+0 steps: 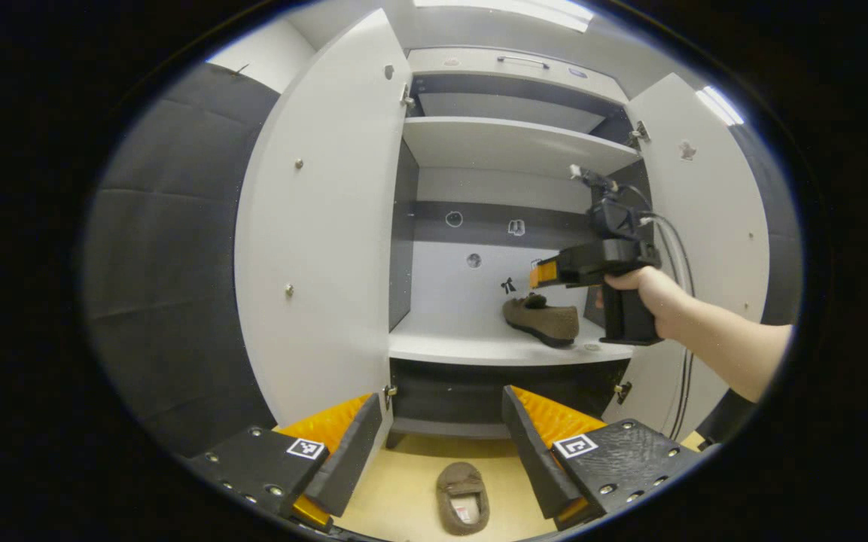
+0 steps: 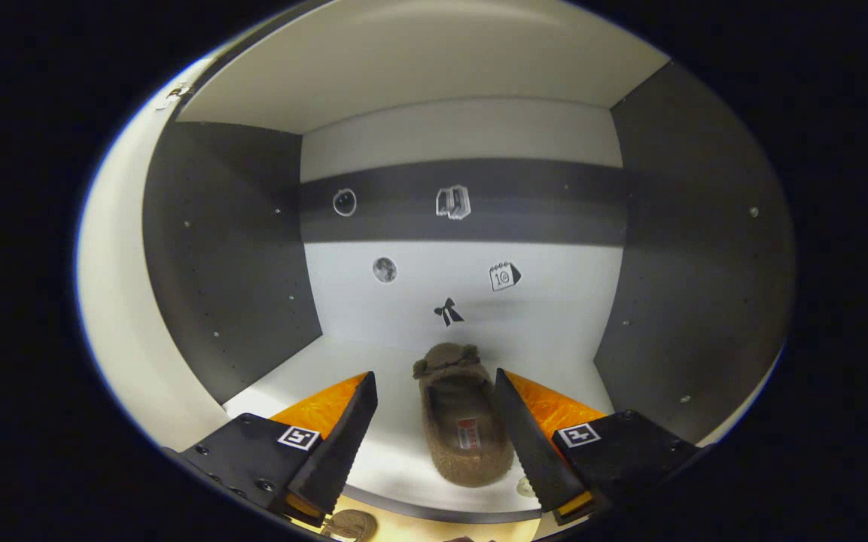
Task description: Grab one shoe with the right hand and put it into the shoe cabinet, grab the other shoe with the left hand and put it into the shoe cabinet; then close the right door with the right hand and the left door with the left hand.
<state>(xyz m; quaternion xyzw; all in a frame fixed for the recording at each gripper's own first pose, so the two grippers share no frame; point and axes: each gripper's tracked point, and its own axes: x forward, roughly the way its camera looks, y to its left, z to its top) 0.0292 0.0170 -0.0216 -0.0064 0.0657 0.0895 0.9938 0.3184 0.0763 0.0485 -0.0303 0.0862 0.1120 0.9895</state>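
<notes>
Right gripper (image 2: 434,444), jaws apart, hovers level over shelved shoe (image 2: 464,421).

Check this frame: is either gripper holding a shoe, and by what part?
Neither. The right gripper is open around the shelved shoe; the left gripper is open above the floor shoe.

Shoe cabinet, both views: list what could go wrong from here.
1. The shoe on the shelf lies between the right gripper's open fingers, heel near the shelf's front edge; pulling back carelessly could drag it off.
2. The second shoe lies on the floor below the open left gripper, close to the cabinet base; it may be awkward to grasp.
3. Both doors, left door and right door, stand wide open; the arms could bump them.
</notes>
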